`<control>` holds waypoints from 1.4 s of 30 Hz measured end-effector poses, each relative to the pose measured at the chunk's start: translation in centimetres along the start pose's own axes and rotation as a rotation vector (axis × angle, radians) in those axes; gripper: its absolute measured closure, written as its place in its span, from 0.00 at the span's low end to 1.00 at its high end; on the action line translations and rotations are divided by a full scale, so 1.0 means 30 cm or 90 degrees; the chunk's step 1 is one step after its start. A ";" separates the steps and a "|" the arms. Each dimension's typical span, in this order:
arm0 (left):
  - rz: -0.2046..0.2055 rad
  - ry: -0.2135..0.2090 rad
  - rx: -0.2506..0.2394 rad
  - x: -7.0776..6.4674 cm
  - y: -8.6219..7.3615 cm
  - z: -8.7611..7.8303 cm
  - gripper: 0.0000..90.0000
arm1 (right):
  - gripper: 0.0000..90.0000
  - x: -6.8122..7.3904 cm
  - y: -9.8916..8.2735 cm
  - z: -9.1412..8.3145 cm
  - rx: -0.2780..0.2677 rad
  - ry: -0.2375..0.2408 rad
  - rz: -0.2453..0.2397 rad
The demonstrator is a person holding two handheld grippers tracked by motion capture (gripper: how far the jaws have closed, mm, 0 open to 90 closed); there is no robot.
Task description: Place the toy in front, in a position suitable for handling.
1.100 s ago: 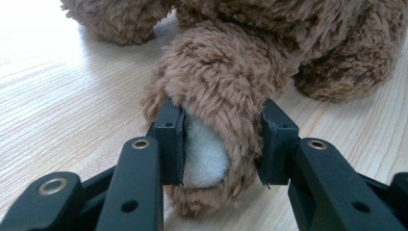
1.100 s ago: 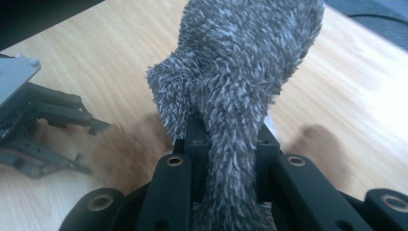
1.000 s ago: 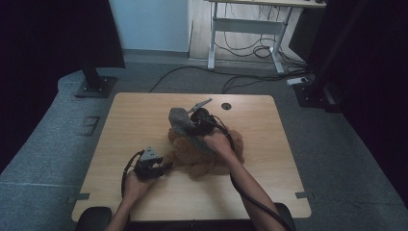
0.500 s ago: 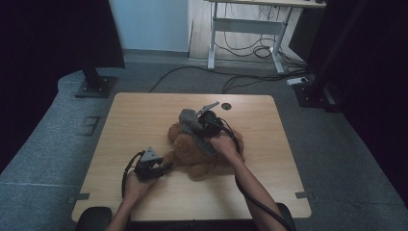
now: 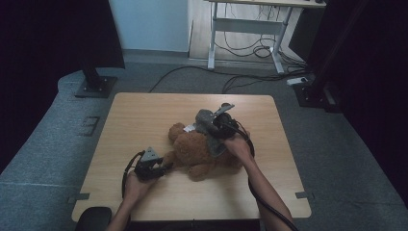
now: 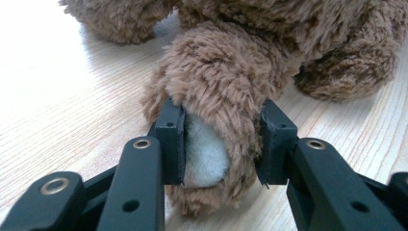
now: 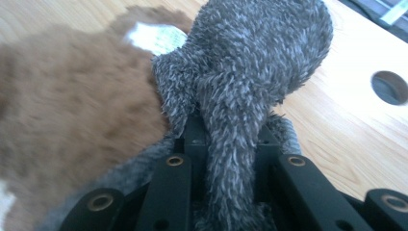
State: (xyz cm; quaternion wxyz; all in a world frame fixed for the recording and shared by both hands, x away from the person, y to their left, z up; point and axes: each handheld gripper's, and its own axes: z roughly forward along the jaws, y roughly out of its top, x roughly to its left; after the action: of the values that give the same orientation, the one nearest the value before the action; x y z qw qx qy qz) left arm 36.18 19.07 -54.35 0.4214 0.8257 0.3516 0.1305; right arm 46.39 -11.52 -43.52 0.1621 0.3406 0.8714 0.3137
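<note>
Centrally in the high view, a brown plush teddy bear (image 5: 202,151) lies on the light wooden table (image 5: 139,115). Lower left, the left gripper (image 5: 163,168) clamps the bear's white-soled paw (image 6: 207,154) between partly closed jaws. Upper right, the right gripper (image 5: 204,126) pinches grey fuzzy fabric (image 7: 250,82) draped over the bear.

The wooden table (image 5: 144,115) has a pale grain and rounded corners, with a small round hole (image 7: 388,87) in its top beyond the right claw. Grey carpet (image 5: 48,144) spreads all around it. Past the far edge, well beyond both claws, cables (image 5: 240,50) trail under a white desk frame (image 5: 245,21) against a pale wall (image 5: 149,24). Dark curtains (image 5: 43,38) hang left and right, and a black stand base (image 5: 96,86) sits far left.
</note>
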 end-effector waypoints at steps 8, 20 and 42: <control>-0.001 -0.002 0.000 0.001 0.000 0.000 0.67 | 0.83 -0.044 -0.023 -0.058 0.002 -0.041 0.000; -0.002 -0.003 -0.001 0.001 0.001 0.001 0.66 | 0.83 0.039 0.063 -0.197 -0.064 0.009 -0.025; 0.000 -0.003 0.001 0.001 0.001 0.001 0.67 | 0.83 0.236 0.072 0.016 -0.019 0.098 -0.084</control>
State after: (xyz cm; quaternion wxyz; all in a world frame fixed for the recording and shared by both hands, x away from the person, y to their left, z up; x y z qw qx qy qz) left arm 36.22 19.06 -54.35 0.4215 0.8263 0.3509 0.1282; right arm 42.62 -5.14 -42.96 0.1199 0.2553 0.8970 0.3403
